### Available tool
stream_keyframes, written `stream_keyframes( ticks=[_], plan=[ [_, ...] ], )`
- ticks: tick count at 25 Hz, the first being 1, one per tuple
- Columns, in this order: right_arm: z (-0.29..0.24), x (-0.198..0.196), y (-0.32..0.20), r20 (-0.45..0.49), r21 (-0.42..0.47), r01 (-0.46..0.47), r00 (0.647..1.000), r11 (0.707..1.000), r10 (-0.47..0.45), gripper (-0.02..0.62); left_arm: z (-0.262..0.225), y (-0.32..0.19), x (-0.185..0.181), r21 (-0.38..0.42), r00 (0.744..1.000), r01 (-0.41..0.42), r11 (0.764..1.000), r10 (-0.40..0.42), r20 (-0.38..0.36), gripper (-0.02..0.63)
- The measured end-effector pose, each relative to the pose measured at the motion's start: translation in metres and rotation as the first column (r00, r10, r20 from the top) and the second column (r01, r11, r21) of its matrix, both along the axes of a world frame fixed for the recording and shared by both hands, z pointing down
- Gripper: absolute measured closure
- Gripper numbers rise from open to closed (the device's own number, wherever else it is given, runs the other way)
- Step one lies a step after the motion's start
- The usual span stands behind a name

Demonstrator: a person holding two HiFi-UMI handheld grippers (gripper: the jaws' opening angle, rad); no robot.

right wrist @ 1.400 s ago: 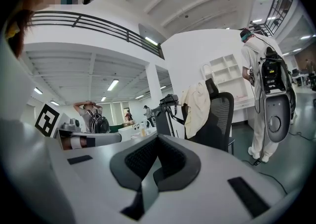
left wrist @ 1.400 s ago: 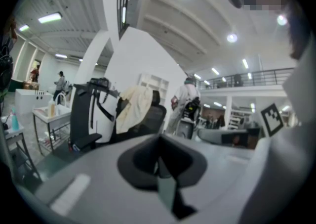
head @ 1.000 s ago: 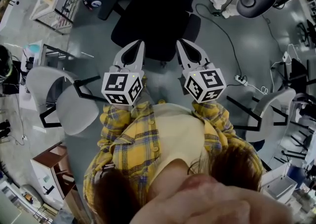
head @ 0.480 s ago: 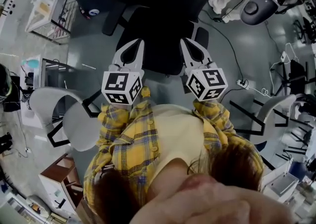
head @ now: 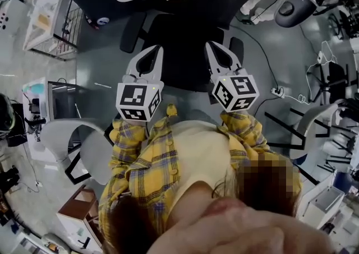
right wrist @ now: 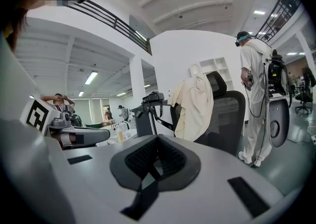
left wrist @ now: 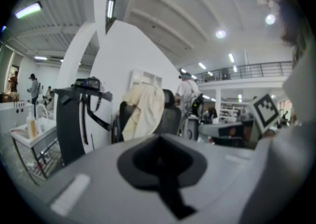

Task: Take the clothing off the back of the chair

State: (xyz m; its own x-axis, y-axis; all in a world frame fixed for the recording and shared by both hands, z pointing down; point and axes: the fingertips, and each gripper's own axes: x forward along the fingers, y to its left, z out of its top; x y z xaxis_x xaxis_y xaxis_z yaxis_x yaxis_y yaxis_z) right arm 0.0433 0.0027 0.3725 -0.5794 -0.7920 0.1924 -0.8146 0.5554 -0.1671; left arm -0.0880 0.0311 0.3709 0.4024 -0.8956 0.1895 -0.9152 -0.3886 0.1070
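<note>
The cream clothing (right wrist: 193, 103) hangs draped over the back of the black chair (right wrist: 226, 115), covering the top and one side of the backrest. The left claw (head: 152, 51) and the right claw (head: 216, 49) are side by side on the chair's seat side and point at the backrest. Each has its jaws pressed together on nothing and is well apart from the clothing. A person in white (right wrist: 254, 94) stands just beside the chair.
</note>
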Motion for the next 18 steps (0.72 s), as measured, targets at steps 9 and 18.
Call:
stream_keyframes(
  ticks=[9, 18],
  plan=[
    [-0.010, 0.005, -0.061, 0.005, 0.031, -0.046, 0.999, 0.998, 0.046, 0.581, 0.008, -0.054, -0.003, -0.018, 1.000, -0.016, 1.000, 0.016, 0.023, 0.600],
    [-0.016, -0.001, -0.140, 0.014, 0.066, -0.050, 0.999, 0.997, 0.049, 0.581, -0.005, -0.134, -0.009, 0.014, 0.999, -0.005, 1.000, 0.004, 0.052, 0.600]
  ],
)
